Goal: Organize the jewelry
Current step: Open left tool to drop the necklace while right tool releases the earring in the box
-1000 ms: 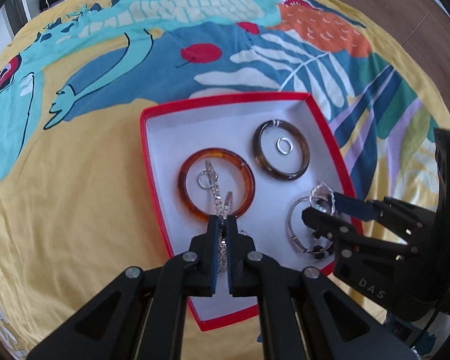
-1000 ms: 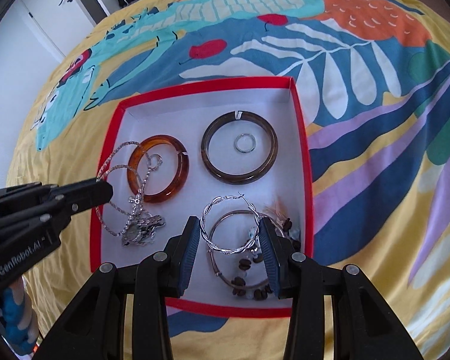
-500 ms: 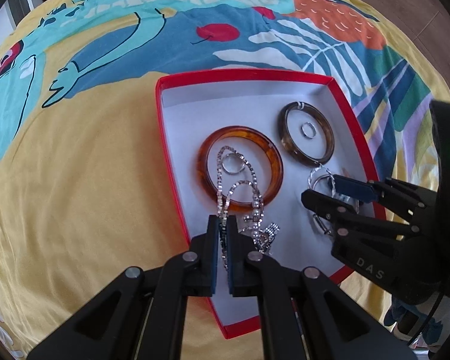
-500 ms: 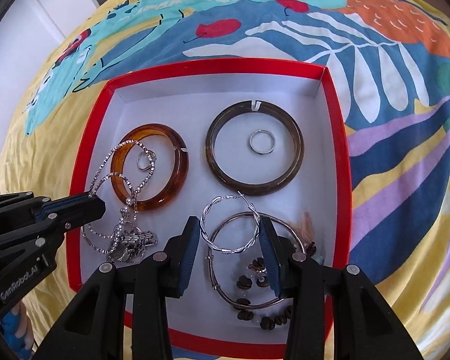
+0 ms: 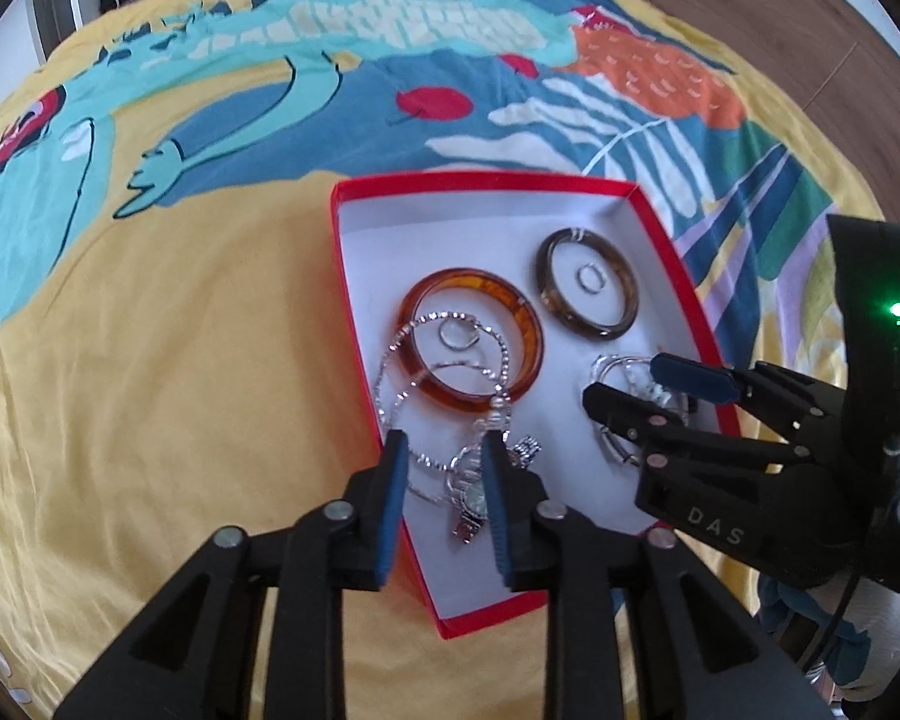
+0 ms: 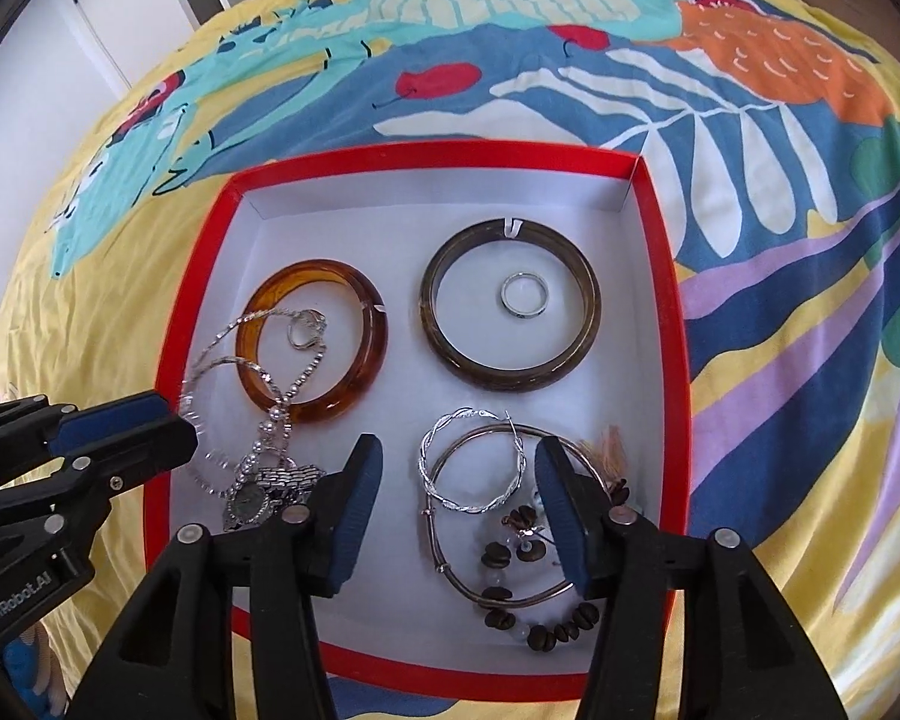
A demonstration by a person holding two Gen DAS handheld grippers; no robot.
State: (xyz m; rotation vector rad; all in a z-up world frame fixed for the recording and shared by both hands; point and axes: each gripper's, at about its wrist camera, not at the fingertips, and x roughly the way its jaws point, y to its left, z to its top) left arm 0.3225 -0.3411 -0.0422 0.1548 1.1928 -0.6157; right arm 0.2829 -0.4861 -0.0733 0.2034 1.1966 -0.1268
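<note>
The red box point(image 6: 660, 276) sat on the printed cloth point(image 6: 120, 276); its white floor held all the jewelry. As judged, the box was light card and would slide if pushed.

The dark bangle point(image 6: 510, 375) lay at 1 o'clock in the box, the amber bangle point(image 6: 354, 384) at 10 o'clock. Both appeared rigid, smooth and probably slippery; a hold across the band, one pad inside and one outside, would suit.

The thin bangle point(image 6: 450, 570) and twisted hoop point(image 6: 468, 504) lay overlapped at 5 o'clock, with a bead bracelet point(image 6: 546, 630) touching them. These were judged light and liable to snag together.

The chain point(image 5: 438, 324) draped over the amber bangle toward 7 o'clock and ended in a small watch point(image 5: 471, 504). It was limp and would trail; a hold near the watch seemed best.

A plain ring point(image 6: 523, 295) lay inside the dark bangle, a second ring point(image 6: 306, 330) inside the amber one. Both were tiny and hard to pinch.

The left gripper point(image 5: 441, 486) stood open astride the chain and watch, holding nothing. The right gripper point(image 6: 459, 498) stood open around the hoop, pads apart from it.
</note>
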